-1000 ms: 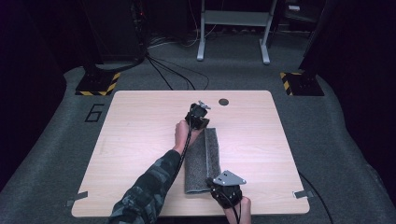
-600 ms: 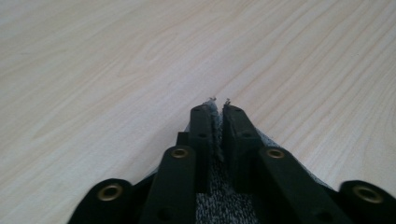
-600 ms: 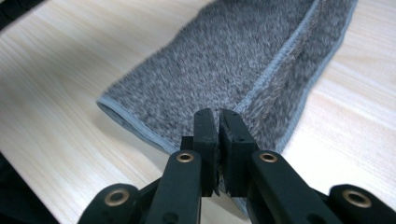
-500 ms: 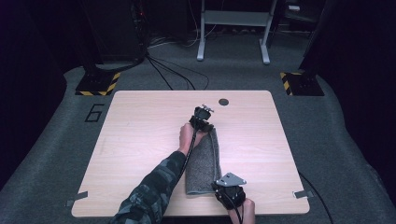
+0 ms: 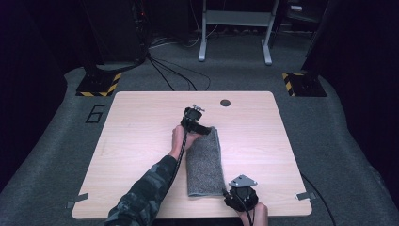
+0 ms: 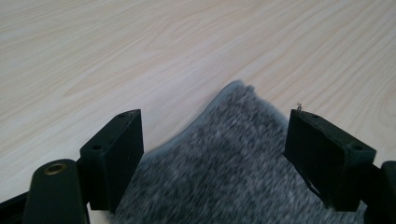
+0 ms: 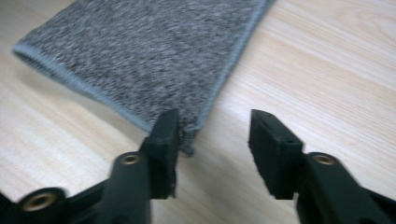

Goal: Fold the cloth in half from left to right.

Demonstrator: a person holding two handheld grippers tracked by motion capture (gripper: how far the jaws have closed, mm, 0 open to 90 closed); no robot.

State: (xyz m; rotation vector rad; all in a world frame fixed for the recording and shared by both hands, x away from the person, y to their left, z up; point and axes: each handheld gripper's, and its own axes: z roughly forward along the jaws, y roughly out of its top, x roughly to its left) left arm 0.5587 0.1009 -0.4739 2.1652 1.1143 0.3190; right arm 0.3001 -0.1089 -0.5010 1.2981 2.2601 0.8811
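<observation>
Table [image 5: 141, 155]: the folded grey towel [image 5: 204, 162] lies flat along its middle.
Towel: fold finished by the look of it; back both hands straight off so no corner drags.
Left gripper [image 5: 201, 128]: jaws have just been opening, released over the far corner [image 6: 238, 93].
Right gripper [image 5: 230, 195]: jaws have just been opening, free beside the near corner [image 7: 189, 133].
Gripper views: hemmed edge close up; the high view gives the whole strip.
</observation>
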